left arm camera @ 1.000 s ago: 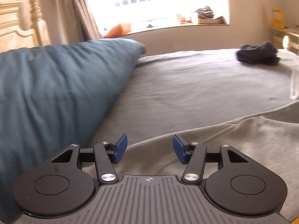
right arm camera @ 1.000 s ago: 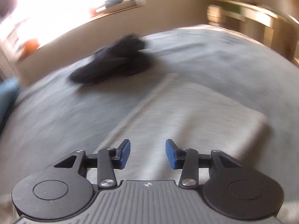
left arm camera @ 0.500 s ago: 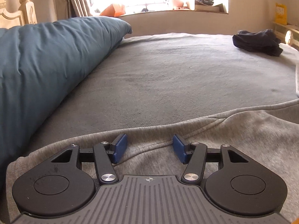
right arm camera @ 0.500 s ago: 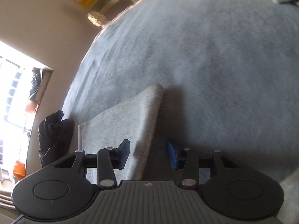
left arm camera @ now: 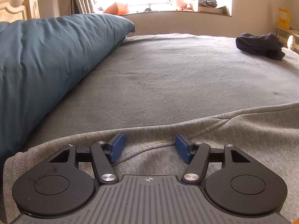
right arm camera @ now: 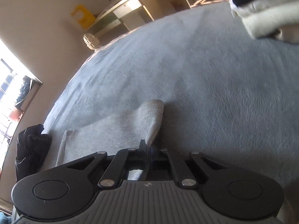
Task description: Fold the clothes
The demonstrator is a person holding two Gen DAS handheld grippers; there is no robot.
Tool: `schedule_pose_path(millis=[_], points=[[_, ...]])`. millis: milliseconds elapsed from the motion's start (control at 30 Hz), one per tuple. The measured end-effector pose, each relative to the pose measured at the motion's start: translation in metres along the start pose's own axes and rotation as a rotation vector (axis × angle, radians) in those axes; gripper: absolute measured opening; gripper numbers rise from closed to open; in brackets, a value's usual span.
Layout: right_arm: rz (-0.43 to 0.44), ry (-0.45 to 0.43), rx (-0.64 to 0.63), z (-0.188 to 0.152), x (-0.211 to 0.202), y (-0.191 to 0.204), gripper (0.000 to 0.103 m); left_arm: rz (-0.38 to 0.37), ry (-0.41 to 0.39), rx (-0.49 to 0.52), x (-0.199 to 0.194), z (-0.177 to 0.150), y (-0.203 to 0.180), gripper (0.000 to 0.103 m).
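A light grey sweatshirt lies spread on the grey bed. My left gripper sits low over its upper hem. The jaws are opening, with a seam ridge of the fabric lying between the blue pads, which do not press on it. In the right wrist view the same grey sweatshirt shows a folded corner. My right gripper is shut on that edge, and the cloth rises from between the closed fingers.
A big teal pillow fills the left side of the bed. A crumpled dark garment lies at the far right, the dark garment close to the sweatshirt's left. A stack of folded clothes sits further out. Shelves line the wall.
The right gripper rolled, dropped onto the sweatshirt's edge and went from open to shut on it. The left gripper sank to the hem and its jaws spread a little wider.
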State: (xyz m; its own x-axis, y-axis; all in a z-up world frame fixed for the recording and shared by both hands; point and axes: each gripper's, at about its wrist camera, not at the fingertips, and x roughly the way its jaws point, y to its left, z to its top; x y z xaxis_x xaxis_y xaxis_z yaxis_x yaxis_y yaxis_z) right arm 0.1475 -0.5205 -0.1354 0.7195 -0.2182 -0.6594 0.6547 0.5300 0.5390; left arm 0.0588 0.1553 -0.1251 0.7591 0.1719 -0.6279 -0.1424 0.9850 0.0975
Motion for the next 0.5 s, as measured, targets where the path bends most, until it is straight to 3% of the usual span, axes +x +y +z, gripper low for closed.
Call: schedule_pose_path(millis=[100,133,167,233,300,433,500], points=[[0.004,0.011,0.017,0.008,0.004,-0.002,0.006,-0.003,-0.003,0.001,0.000,-0.001,0.001,0.062],[-0.005,0.017,0.042,0.014,0.003,-0.002,0.012,-0.004,-0.005,-0.001,0.000,-0.001,0.001,0.062],[-0.051,-0.020,0.046,0.019,-0.006,-0.001,0.017,-0.005,-0.007,-0.003,0.001,-0.002,0.002,0.062],[-0.143,-0.093,0.052,0.028,-0.022,0.003,0.038,-0.002,-0.012,-0.008,0.000,-0.003,0.001,0.062],[-0.165,-0.139,0.028,0.036,-0.034,0.014,0.038,0.004,-0.019,-0.013,0.000,-0.004,0.000,0.062],[-0.090,0.008,-0.191,0.024,-0.009,0.084,0.039,0.018,-0.035,-0.020,0.002,-0.005,-0.003,0.064],[-0.061,0.086,-0.295,0.011,0.015,0.127,0.045,0.021,-0.037,-0.028,0.004,-0.005,-0.003,0.065]])
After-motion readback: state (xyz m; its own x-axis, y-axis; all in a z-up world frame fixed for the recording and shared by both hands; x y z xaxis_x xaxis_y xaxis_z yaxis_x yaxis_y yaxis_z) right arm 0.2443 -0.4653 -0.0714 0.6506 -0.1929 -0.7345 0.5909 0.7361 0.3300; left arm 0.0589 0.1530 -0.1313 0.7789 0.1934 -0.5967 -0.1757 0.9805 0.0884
